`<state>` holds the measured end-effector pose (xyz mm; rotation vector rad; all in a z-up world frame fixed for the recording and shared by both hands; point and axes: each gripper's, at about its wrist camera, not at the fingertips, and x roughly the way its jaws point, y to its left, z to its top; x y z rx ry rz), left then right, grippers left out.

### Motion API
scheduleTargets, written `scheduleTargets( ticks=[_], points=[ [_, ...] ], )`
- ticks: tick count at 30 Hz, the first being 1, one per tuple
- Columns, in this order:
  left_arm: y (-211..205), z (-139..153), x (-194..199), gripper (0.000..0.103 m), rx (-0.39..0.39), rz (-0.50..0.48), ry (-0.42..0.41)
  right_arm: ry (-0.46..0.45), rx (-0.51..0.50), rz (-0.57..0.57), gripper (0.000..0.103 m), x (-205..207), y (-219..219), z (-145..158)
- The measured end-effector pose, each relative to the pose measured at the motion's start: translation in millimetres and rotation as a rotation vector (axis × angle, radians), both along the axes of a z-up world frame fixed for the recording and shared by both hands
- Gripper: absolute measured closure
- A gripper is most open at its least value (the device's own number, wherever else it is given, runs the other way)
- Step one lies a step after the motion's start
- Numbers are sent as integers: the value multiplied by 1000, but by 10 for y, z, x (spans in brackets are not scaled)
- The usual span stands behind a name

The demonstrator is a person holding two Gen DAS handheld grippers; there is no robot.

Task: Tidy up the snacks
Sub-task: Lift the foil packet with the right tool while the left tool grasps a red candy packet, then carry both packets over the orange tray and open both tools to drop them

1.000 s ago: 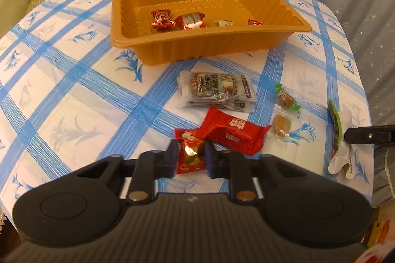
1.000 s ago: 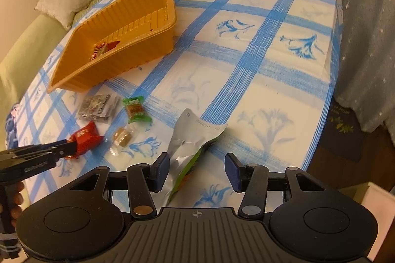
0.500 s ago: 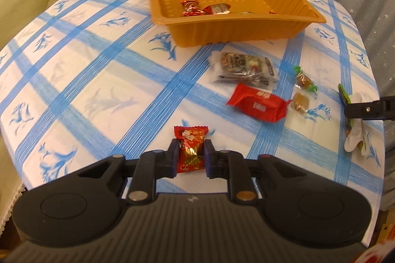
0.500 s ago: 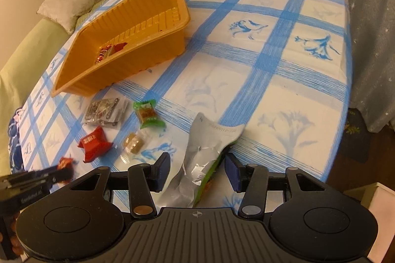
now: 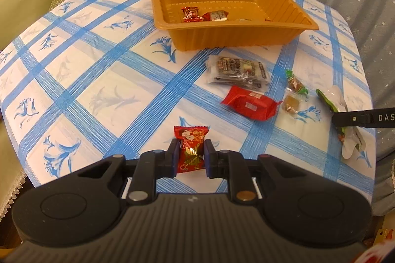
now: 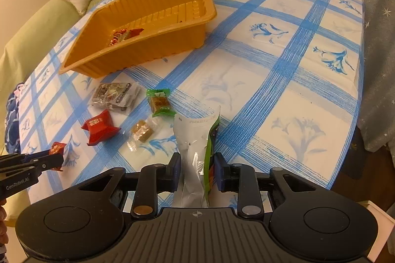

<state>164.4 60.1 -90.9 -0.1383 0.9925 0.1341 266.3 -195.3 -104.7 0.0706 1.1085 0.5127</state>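
Between the left gripper's point(image 5: 190, 159) pads a red foil-wrapped candy point(image 5: 190, 151) is being held; the right gripper's point(image 6: 197, 172) jaws are closing around a silver-green pouch point(image 6: 197, 151). Ahead, a few sweets are lying in the ribbed orange plastic tray point(image 5: 246, 39); four packets are being left outside.

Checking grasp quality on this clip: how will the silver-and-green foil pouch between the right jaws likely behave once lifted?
The silver-and-green foil pouch looks thin and creased, so it will probably flop or bend above the closing jaws of the right gripper. It seems flat, so likely light. Its glossy foil may slip if held only by its lower part.
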Motion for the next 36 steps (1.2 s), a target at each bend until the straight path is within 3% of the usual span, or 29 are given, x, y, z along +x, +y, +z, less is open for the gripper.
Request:
scheduleTargets(
  ticks=[17, 26, 36],
  points=[
    [-108, 548, 297, 85, 25, -74, -140, -96, 116, 60, 74, 253, -4, 506],
    [-30, 755, 729, 85, 63, -88, -197, -160, 184, 76, 74, 647, 150, 758],
    [88, 883, 1356, 85, 61, -94, -226, -147, 272, 62, 74, 1199, 428, 843]
  ],
)
